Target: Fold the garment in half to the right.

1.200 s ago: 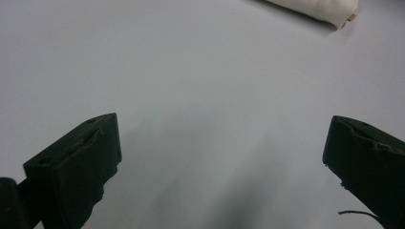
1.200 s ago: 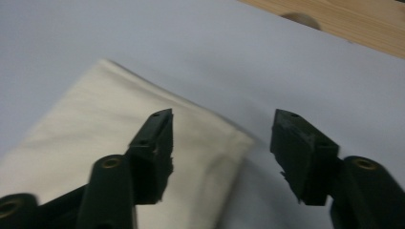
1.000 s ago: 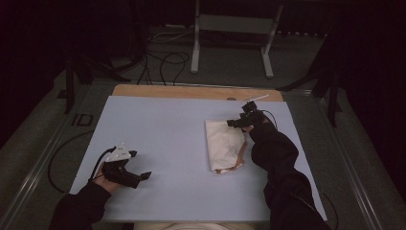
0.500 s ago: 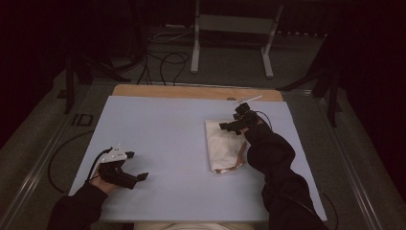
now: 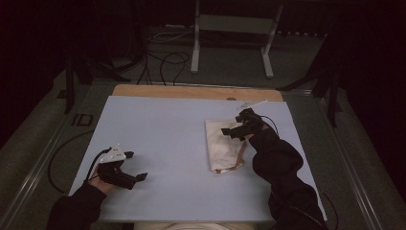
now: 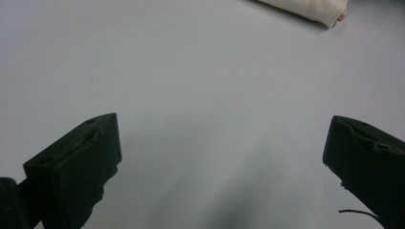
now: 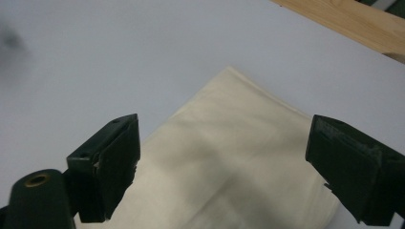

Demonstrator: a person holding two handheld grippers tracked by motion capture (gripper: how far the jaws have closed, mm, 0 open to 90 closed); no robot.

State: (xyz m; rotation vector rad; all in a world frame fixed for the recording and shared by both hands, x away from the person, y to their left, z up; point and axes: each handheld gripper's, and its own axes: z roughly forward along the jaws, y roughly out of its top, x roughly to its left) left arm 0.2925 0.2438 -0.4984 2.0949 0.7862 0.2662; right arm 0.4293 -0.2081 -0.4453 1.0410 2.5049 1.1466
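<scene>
A cream cloth lies folded flat on the light blue mat, right of centre, with a brownish cord at its near end. My right gripper hovers over the cloth's far end. Its jaws have just been opening and stand wide apart with nothing between them. In the right gripper view, the right gripper looks down on the cloth. My left gripper rests open at the mat's near left. In its own view the left gripper frames bare mat, with the cloth's end far off.
A wooden strip runs along the table's far edge, and shows as the wooden strip in the right gripper view. Behind the table stand metal frame legs, with cables on the dark floor.
My right gripper has shifted a little to the left over the cloth's far end and lifted slightly. The left hand has stayed where it was.
</scene>
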